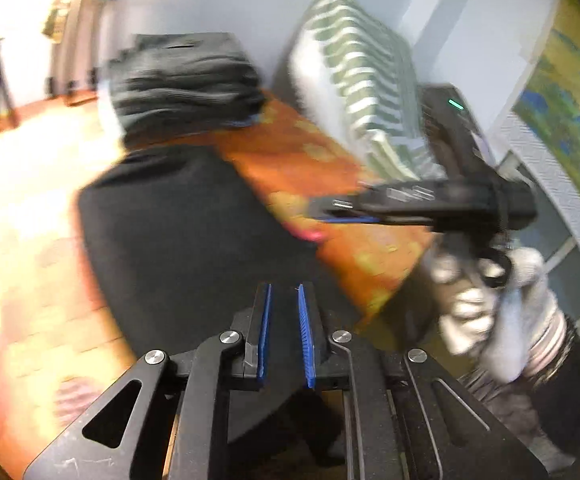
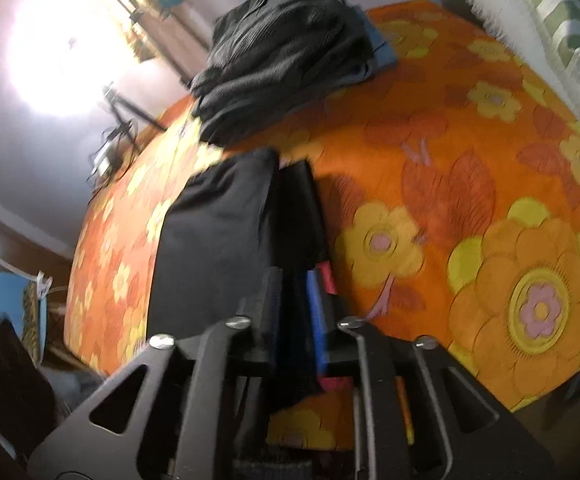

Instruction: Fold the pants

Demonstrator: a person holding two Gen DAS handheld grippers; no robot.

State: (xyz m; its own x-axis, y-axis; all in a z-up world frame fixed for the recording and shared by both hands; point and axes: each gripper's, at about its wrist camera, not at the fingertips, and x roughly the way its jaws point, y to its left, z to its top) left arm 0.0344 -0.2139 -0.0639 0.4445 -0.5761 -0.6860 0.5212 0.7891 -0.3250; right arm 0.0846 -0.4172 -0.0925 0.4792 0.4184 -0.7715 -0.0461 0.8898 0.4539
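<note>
The black pants [image 1: 178,240] lie folded on the orange flowered bed cover [image 1: 309,152], near the bed's edge. My left gripper [image 1: 284,286] hovers over them, its blue pads a narrow gap apart, and I see nothing pinched between them. In the right wrist view the pants [image 2: 218,240] reach in between the fingers of my right gripper [image 2: 295,276], beside a pink tag [image 2: 325,278]. Its jaws stand apart and loose around the cloth edge. From the left wrist view the right gripper [image 1: 321,210] points left over the pants' right edge, held by a gloved hand [image 1: 473,304].
A pile of dark folded clothes [image 2: 286,48] sits at the bed's far end. A green-and-white striped pillow [image 2: 561,20] leans along the right side. The bed cover [image 2: 469,200] is bare to the right of the pants. A tripod [image 2: 126,116] stands on the floor beyond.
</note>
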